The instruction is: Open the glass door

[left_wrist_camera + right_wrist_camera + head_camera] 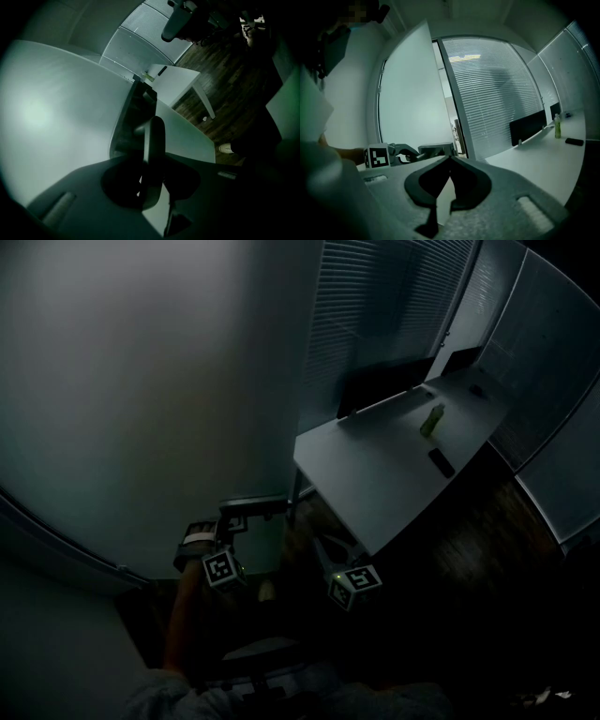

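Built in matte grey, both of them. Carries a white cube printed with black square markers on the left gripper; bears a matching cube on the right gripper, with a small green light glowing beside it. Seen from their own cameras as broad grey shells – cut with a dark heart-shaped hollow at the jaw roots, fitted with a pale ribbed strip on each flank. Wears a pale sleeve.
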The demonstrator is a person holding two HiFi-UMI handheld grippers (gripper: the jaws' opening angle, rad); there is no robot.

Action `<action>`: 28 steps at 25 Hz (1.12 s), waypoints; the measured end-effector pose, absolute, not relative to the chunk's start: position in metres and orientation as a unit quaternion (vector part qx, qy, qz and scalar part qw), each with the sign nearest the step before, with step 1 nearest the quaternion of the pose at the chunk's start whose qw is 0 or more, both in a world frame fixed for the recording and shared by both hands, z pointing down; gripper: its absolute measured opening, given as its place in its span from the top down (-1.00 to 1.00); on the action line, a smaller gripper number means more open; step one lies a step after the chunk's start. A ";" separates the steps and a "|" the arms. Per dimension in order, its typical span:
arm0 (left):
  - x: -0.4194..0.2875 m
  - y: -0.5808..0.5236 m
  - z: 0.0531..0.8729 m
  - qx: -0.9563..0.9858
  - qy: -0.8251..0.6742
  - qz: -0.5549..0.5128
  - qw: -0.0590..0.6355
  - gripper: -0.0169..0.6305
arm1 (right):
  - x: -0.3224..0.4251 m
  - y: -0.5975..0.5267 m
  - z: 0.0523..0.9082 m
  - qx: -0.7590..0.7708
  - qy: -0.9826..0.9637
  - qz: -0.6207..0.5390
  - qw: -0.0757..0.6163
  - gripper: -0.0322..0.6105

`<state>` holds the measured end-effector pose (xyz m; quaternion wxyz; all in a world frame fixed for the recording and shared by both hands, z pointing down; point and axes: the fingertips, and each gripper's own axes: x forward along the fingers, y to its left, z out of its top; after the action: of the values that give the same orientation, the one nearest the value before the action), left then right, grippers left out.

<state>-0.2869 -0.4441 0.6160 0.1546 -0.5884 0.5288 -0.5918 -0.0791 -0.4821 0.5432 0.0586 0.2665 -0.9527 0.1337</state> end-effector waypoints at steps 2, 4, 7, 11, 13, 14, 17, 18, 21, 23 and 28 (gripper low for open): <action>-0.279 -0.437 0.616 -0.593 0.526 -0.590 0.150 0.64 | -0.073 -0.477 0.546 0.268 -0.951 0.141 0.061 0.90; -0.275 -0.431 0.619 -0.594 0.524 -0.591 0.153 0.64 | -0.073 -0.470 0.548 0.264 -0.951 0.148 0.063 0.90; -0.274 -0.421 0.624 -0.592 0.522 -0.593 0.156 0.64 | -0.077 -0.459 0.554 0.252 -0.954 0.149 0.067 0.90; -0.261 -0.404 0.613 -0.599 0.520 -0.591 0.147 0.63 | -0.080 -0.447 0.554 0.237 -0.959 0.145 0.063 0.90; -0.256 -0.395 0.611 -0.599 0.518 -0.592 0.147 0.63 | -0.078 -0.439 0.547 0.230 -0.960 0.145 0.064 0.90; -0.253 -0.390 0.609 -0.600 0.518 -0.592 0.147 0.63 | -0.077 -0.434 0.542 0.227 -0.961 0.145 0.066 0.90; -0.250 -0.382 0.608 -0.603 0.515 -0.591 0.147 0.63 | -0.075 -0.431 0.538 0.228 -0.961 0.141 0.072 0.90; -0.250 -0.380 0.609 -0.604 0.513 -0.592 0.149 0.63 | -0.075 -0.431 0.539 0.230 -0.960 0.141 0.072 0.90; -0.250 -0.373 0.610 -0.606 0.507 -0.594 0.153 0.63 | -0.070 -0.433 0.544 0.240 -0.957 0.145 0.070 0.90; -0.248 -0.366 0.611 -0.607 0.505 -0.593 0.155 0.63 | -0.067 -0.430 0.545 0.246 -0.956 0.144 0.068 0.90; -0.245 -0.355 0.617 -0.613 0.500 -0.592 0.156 0.63 | -0.067 -0.421 0.551 0.256 -0.953 0.143 0.071 0.90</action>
<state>-0.2451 -0.3550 0.6166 0.1559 -0.6126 0.5000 -0.5920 -0.0665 -0.4213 0.5514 0.0714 0.2555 -0.9535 0.1433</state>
